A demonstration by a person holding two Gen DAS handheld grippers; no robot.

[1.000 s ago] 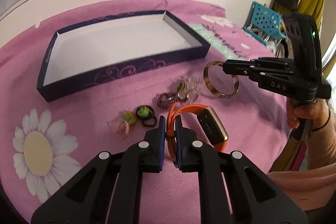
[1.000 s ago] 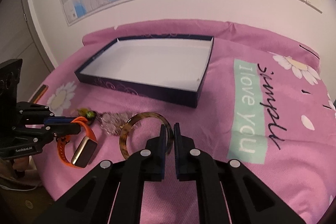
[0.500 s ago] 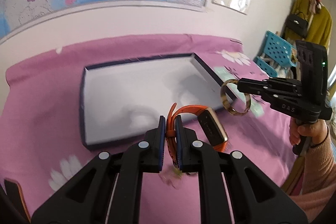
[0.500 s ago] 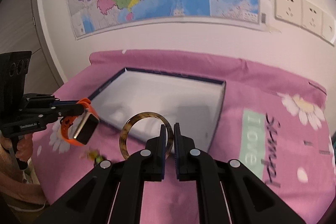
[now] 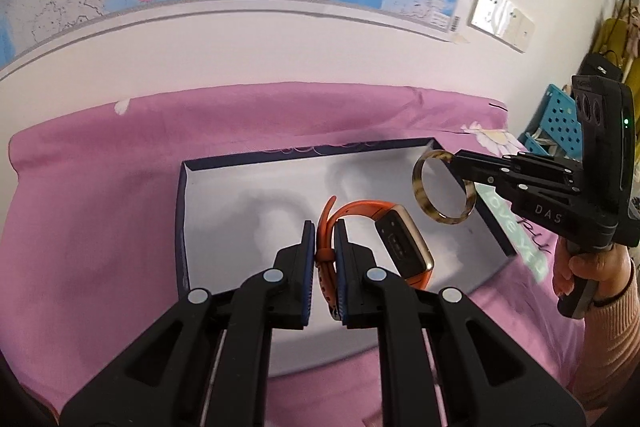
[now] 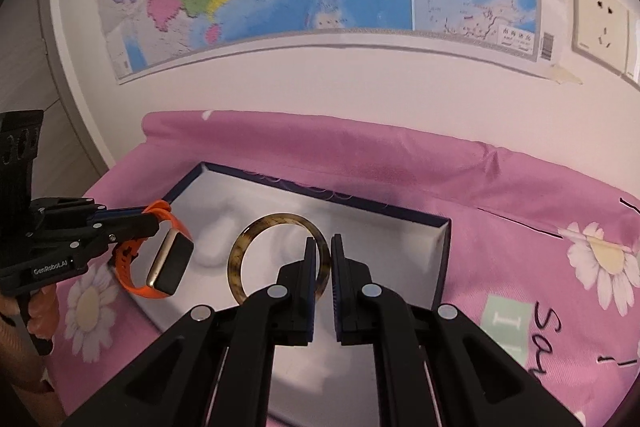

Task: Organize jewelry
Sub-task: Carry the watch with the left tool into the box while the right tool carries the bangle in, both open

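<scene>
- Over the box's (image 5: 182, 211) white floor, the left gripper (image 5: 323, 247) pinches the orange watch's (image 5: 394, 241) strap.
- Near the box's right wall, the right gripper (image 6: 323, 259) pinches the tortoiseshell bangle (image 6: 256, 239) (held upright).

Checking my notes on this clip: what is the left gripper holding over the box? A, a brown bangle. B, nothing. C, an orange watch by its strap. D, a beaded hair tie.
C: the left gripper is shut on the strap of the orange watch, above the box.
</scene>
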